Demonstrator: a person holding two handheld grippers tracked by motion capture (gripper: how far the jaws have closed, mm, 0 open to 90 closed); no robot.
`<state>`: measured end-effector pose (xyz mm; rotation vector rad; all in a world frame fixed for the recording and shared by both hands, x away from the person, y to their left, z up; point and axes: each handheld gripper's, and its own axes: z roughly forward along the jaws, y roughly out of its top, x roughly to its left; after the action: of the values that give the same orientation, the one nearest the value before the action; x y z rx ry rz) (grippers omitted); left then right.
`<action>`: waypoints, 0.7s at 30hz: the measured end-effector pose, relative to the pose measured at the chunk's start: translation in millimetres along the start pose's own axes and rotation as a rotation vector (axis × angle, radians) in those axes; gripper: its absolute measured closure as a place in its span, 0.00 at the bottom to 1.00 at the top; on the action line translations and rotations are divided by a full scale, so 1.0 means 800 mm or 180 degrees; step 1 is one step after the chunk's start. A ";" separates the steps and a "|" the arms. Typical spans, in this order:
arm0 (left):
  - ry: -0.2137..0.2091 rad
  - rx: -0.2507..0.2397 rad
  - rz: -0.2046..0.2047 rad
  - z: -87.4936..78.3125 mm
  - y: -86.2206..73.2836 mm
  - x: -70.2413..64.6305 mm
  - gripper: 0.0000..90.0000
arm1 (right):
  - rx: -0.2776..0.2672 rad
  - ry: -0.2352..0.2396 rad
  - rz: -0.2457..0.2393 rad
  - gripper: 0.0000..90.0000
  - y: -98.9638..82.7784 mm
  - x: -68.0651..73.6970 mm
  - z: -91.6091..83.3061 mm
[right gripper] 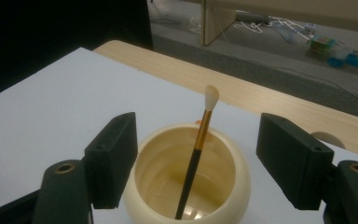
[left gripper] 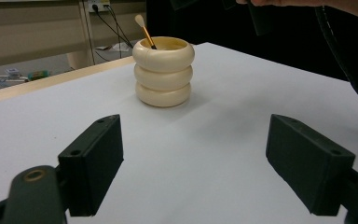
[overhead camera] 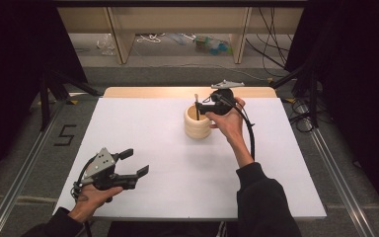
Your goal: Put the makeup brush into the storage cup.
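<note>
A cream ribbed pot (overhead camera: 198,122) (left gripper: 163,71) (right gripper: 186,175) stands upright on the white table top (overhead camera: 187,158), a little beyond its middle. A small brush (overhead camera: 196,105) (left gripper: 145,32) (right gripper: 196,149) with a dark handle, a gold ferrule and a pale tip leans inside it, tip up. My right gripper (overhead camera: 201,109) (right gripper: 196,158) hovers just over the pot's right rim, open, with the brush standing free between its jaws. My left gripper (overhead camera: 134,162) (left gripper: 193,163) rests open near the table's front left, aimed at the pot with nothing between its jaws.
A bare wooden strip (overhead camera: 187,92) runs along the table's far edge. Beyond it are wooden shelf legs (overhead camera: 123,37) and loose cables (overhead camera: 271,39) on the floor. Metal rails (overhead camera: 19,168) flank the table. The right gripper's cable (overhead camera: 250,133) trails along the forearm.
</note>
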<state>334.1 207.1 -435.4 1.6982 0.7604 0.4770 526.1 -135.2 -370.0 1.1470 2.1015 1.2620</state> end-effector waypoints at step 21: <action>0.0001 -0.0024 0.0003 0.000 0.000 0.000 0.20 | -0.0247 0.0137 -0.0249 0.27 0.008 0.029 -0.065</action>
<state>334.3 207.3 -435.3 1.6916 0.7570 0.4804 479.1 -141.1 -338.0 1.0035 2.0877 1.3304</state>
